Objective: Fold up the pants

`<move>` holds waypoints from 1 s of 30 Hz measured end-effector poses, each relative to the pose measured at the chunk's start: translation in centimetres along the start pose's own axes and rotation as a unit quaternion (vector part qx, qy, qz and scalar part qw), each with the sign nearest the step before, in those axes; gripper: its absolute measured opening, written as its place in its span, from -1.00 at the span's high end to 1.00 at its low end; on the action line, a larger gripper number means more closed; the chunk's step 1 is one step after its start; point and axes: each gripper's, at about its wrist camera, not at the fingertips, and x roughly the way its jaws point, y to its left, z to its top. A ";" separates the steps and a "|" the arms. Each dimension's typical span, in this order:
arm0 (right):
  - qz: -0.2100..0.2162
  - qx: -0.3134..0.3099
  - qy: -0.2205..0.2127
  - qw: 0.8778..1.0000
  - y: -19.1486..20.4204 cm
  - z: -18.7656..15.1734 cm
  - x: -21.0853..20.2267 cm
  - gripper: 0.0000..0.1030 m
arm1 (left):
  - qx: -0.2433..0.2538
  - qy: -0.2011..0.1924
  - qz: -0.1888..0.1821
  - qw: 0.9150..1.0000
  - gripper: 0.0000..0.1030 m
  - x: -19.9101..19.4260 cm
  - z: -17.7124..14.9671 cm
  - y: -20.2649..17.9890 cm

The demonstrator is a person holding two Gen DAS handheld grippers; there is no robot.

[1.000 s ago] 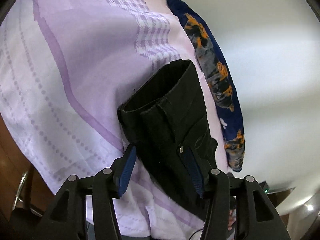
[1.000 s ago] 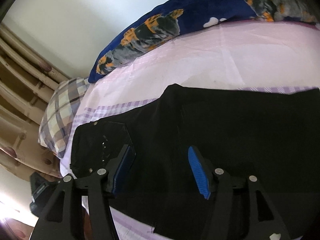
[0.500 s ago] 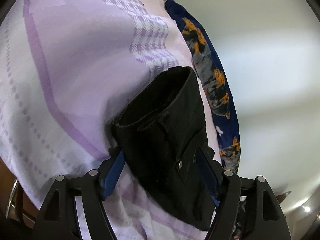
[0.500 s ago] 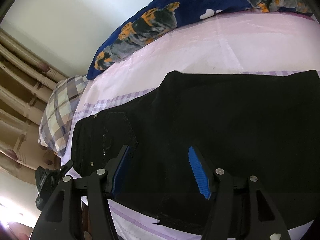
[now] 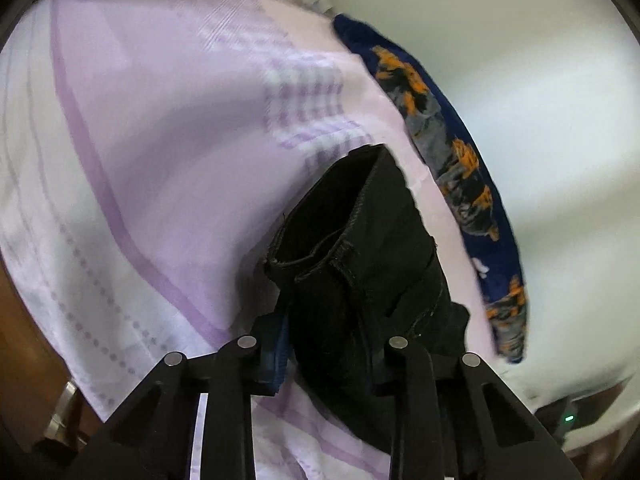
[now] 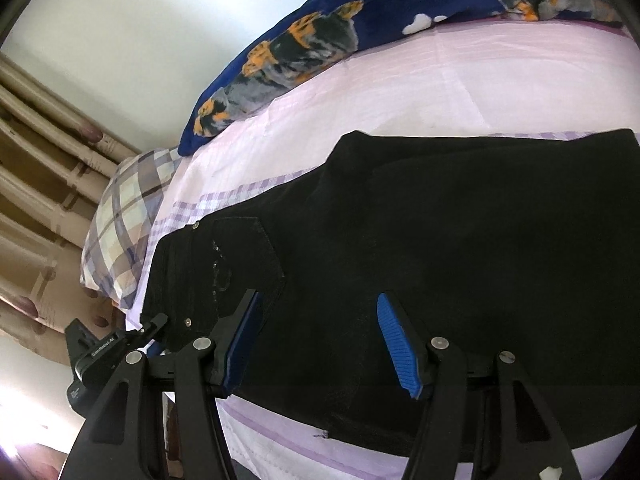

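Black pants point(image 6: 460, 248) lie folded lengthwise on the lilac bed sheet point(image 6: 440, 92). In the left wrist view the waistband end point(image 5: 360, 264) is bunched up between the fingers of my left gripper point(image 5: 328, 344), which has closed in on the fabric and holds it. In the right wrist view my right gripper point(image 6: 320, 340) is open, its blue pads spread over the pants near the back pocket point(image 6: 244, 256), holding nothing. The left gripper's body point(image 6: 108, 352) shows at the waistband in that view.
A navy blanket with orange and grey print point(image 6: 320, 48) lies along the wall side of the bed. A plaid pillow point(image 6: 124, 220) sits at the head, with curtains point(image 6: 36, 184) behind. The bed's near edge and a wooden frame point(image 5: 24, 360) are at lower left.
My left gripper has narrowed around the waistband and lifted it, bunching the fabric. The right gripper has stayed open and shifted slightly over the pants.
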 end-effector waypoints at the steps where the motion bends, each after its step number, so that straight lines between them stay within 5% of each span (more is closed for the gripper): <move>1: 0.000 0.002 -0.003 1.000 -0.2 0.0 -0.3 -0.13 | 0.024 -0.009 0.013 1.000 0.48 -0.3 -0.1 -1.0; 10: -0.034 -0.003 -0.027 0.999 -1.9 -0.3 -2.6 -0.13 | 0.120 -0.039 0.054 0.990 0.50 -1.6 -0.5 -6.6; 18: -0.045 -0.013 -0.042 0.998 -2.8 -0.5 -4.4 -0.13 | 0.175 -0.060 0.053 0.981 0.51 -2.4 -0.9 -11.2; 24: -0.052 -0.022 -0.057 0.997 -3.4 -0.4 -6.2 -0.13 | 0.245 -0.075 0.045 0.965 0.52 -2.7 -2.6 -16.1; 30: -0.060 -0.012 -0.079 0.995 -5.1 -1.1 -9.1 -0.13 | 0.328 -0.082 0.030 0.941 0.52 -1.9 -5.8 -21.2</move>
